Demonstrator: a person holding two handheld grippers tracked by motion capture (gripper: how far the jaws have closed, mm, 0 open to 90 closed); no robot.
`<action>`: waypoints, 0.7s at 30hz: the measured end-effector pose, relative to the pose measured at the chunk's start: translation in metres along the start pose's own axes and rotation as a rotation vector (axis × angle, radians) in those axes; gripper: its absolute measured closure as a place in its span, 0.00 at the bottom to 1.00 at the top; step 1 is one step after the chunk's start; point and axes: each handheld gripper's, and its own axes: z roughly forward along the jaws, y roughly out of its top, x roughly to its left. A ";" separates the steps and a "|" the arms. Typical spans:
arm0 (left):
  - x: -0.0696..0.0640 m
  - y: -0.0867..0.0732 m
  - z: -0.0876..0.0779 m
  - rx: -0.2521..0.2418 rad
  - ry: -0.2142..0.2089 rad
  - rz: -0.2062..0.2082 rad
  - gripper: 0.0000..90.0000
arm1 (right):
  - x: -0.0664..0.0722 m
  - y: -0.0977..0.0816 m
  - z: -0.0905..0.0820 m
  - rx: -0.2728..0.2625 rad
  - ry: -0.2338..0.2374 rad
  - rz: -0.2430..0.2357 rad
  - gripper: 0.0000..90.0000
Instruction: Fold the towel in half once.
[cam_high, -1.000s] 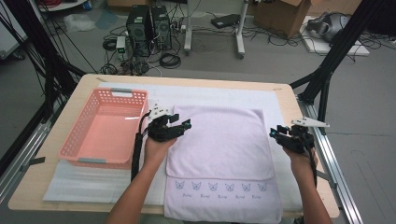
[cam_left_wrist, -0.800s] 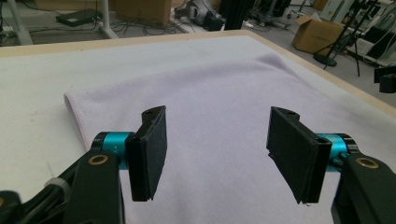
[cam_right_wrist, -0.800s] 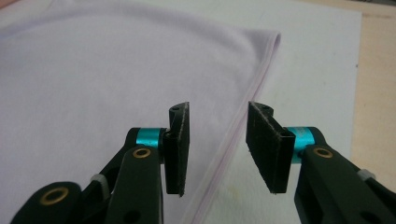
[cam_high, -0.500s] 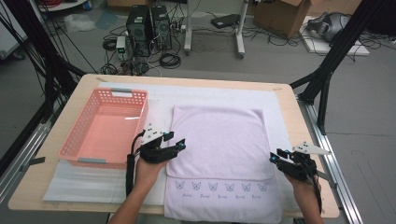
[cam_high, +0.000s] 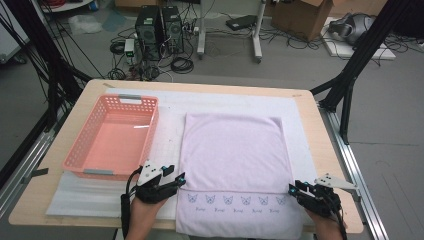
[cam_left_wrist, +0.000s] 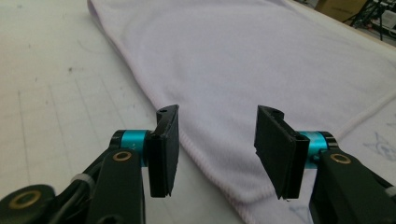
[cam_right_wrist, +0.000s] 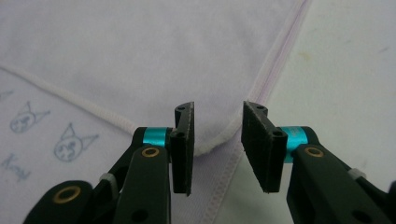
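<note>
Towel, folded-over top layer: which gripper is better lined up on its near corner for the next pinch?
Right, marginally. The right gripper has the corner of the towel centred between its open jaws. The left gripper, whose jaws have just been closing, straddles the side hem with its corner lying nearer one pad. Neither is pressing on cloth yet.

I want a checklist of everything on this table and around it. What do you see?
Surface: wooden table under a white mat.
Job's things: lilac towel folded flat, cat-print strip at the near end.
Clutter: empty pink basket left of the towel.
Grippers: left gripper open at the fold's left corner, jaws just closing; right gripper open at its right corner.
Cables: black cable trails off the left gripper.
Surroundings: computer towers, floor wires, cardboard box.
</note>
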 end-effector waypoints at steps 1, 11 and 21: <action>0.000 -0.003 -0.001 0.013 0.006 -0.010 0.58 | 0.001 -0.001 0.001 0.004 -0.001 0.002 0.72; -0.004 -0.009 0.002 0.103 0.000 -0.027 0.67 | 0.009 -0.002 0.004 0.045 -0.050 -0.063 0.84; -0.015 -0.009 0.010 0.139 0.048 0.053 0.90 | 0.011 -0.002 0.007 0.053 -0.045 -0.071 0.93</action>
